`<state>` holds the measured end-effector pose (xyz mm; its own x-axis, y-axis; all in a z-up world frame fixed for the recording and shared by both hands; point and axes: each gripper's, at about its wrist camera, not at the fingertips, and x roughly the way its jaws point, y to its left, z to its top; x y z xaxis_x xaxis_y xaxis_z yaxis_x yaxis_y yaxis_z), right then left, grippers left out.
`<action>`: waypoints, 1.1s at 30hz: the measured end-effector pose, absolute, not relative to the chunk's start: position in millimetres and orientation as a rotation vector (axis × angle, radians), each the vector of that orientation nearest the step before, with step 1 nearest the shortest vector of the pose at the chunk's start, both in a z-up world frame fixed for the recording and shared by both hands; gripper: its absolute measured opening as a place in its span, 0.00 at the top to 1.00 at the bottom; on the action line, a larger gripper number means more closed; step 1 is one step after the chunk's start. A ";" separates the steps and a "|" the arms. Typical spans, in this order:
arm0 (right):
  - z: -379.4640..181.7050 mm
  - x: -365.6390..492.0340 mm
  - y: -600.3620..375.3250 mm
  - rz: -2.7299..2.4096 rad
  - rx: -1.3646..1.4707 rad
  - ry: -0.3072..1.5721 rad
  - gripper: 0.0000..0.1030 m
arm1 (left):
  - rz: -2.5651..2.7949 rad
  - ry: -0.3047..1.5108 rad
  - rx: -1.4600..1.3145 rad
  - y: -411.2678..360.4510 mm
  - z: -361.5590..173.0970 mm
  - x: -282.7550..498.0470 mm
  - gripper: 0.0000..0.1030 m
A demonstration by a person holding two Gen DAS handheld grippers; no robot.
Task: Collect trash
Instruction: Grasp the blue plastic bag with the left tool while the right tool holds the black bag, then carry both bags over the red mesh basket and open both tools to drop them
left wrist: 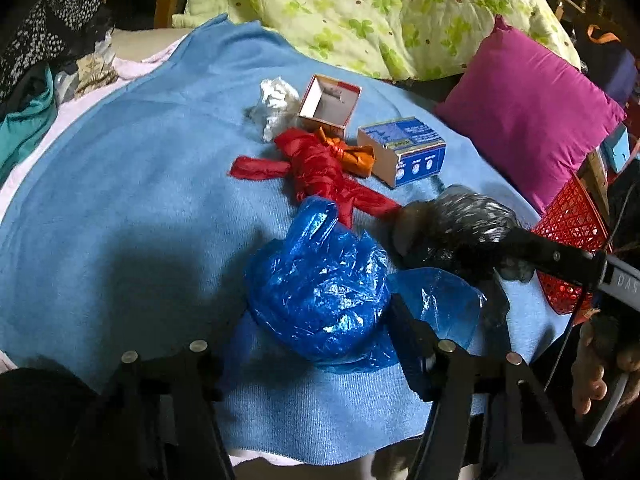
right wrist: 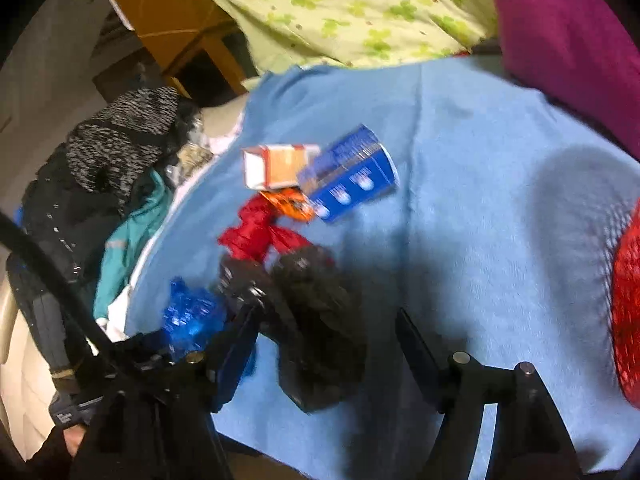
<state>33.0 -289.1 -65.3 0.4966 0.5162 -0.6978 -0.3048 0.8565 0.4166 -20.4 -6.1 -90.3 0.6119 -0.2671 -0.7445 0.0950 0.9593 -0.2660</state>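
Observation:
Trash lies on a light blue cloth (left wrist: 120,208): a crumpled blue plastic bag (left wrist: 320,292), a red bag (left wrist: 320,172), an orange wrapper (left wrist: 352,156), a white paper ball (left wrist: 276,100), an open red-and-white box (left wrist: 330,106) and a blue box (left wrist: 404,150). My left gripper (left wrist: 320,332) is open around the blue bag. My right gripper (right wrist: 324,320) is open, with a black plastic bag (right wrist: 320,320) between its fingers; it shows in the left wrist view (left wrist: 460,232) too. The blue bag (right wrist: 192,312), red bag (right wrist: 256,232) and both boxes (right wrist: 348,176) show in the right wrist view.
A red mesh basket (left wrist: 572,232) stands at the cloth's right edge, also in the right wrist view (right wrist: 628,312). A magenta pillow (left wrist: 528,108) and a green floral quilt (left wrist: 380,12) lie behind. Dark clothes (right wrist: 100,184) are piled at the left.

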 end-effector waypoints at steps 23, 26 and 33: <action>-0.9 -26.1 -318.8 0.472 0.171 0.582 0.63 | -0.149 0.643 0.096 -52.3 4.5 -53.6 0.40; 16.4 -48.6 -340.3 0.442 0.167 0.498 0.63 | -0.155 0.603 0.140 -67.9 21.1 -60.8 0.40; 39.2 -85.4 -383.4 0.370 0.176 0.366 0.63 | -0.194 0.510 0.203 -110.2 57.3 -75.0 0.40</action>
